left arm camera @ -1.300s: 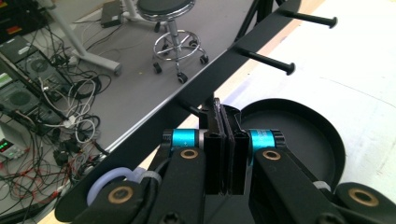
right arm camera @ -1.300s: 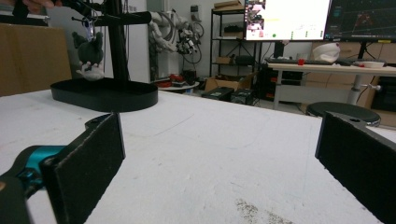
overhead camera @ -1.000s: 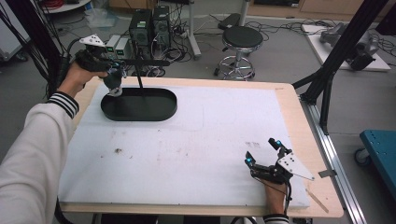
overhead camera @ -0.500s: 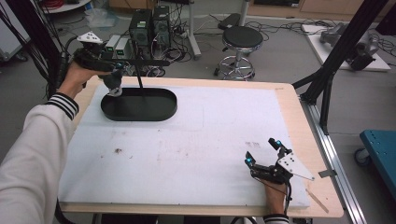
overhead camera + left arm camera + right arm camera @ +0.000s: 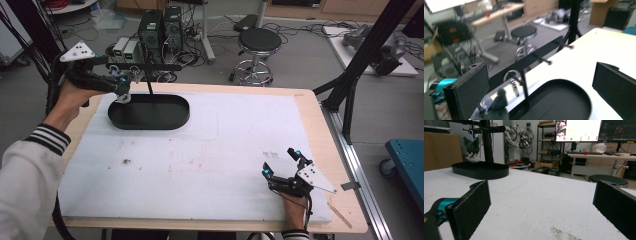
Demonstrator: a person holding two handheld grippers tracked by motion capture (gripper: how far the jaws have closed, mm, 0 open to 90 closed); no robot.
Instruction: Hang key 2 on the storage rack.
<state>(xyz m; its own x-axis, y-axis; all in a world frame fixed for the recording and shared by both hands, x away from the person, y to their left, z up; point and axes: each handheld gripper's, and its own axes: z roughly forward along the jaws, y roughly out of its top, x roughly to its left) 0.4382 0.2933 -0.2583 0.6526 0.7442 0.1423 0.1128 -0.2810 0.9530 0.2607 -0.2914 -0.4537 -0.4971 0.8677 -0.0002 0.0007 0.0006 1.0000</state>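
Left tongs (image 5: 121,82): spread wide, just been opening, nothing between the pads; held above the far-left corner of the counter, right beside the hanging plush.
Left tongs, own view: two black pads (image 5: 471,92) far apart, plush below and between them but untouched.
Plush keychain (image 5: 123,95): small, dark grey with a pale underside; dangling by a silver ring from a peg of the rack, over the left end of the black base. In the right gripper view (image 5: 473,149) hanging free just left of the post.
Rack (image 5: 148,66): black crossbar with short pegs, on a thin upright post.
Base (image 5: 150,114): black oval tray, shallow rim, sitting on the white sheet at the far left.
Right tongs (image 5: 281,165): spread too, empty; resting low near the front-right edge, well apart from the rack.
Right hand (image 5: 295,210): low at the front edge, striped cuff just in frame.
Counter (image 5: 320,125): wooden top, white sheet (image 5: 210,150) across most of it, a few dark smudges.
Beyond the counter: round black stool (image 5: 257,41) on the floor.
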